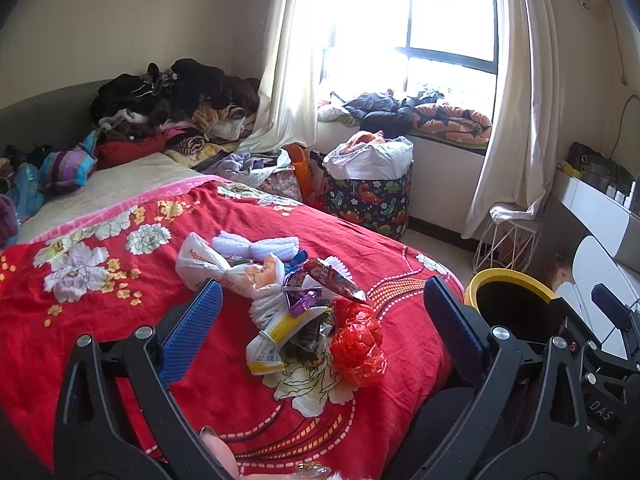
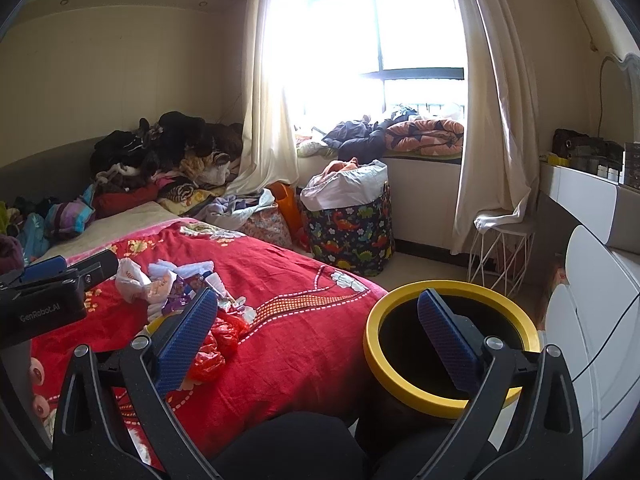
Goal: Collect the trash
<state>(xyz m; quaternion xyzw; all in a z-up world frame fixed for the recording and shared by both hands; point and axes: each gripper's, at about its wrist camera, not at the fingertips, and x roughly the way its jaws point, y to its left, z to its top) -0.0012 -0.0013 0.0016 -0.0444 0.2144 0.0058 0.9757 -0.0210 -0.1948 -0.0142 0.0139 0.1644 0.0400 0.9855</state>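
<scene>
A heap of trash (image 1: 288, 300) lies on the red flowered blanket (image 1: 100, 312): white plastic bags (image 1: 208, 264), snack wrappers (image 1: 332, 280) and a crumpled red bag (image 1: 358, 344). My left gripper (image 1: 324, 312) is open and empty, its blue pads either side of the heap, just short of it. A black bin with a yellow rim (image 2: 448, 344) stands on the floor at the bed's corner; it also shows in the left wrist view (image 1: 512, 304). My right gripper (image 2: 316, 320) is open and empty, between the bed's edge and the bin. The heap shows in the right wrist view (image 2: 188, 284).
A dinosaur-print laundry basket (image 1: 368, 200) stands by the window. A white wire stool (image 2: 500, 252) stands under the curtain. White drawers (image 2: 592, 320) line the right side. Clothes (image 1: 172, 100) are heaped at the bed's head. The left gripper's body (image 2: 48, 296) shows at left.
</scene>
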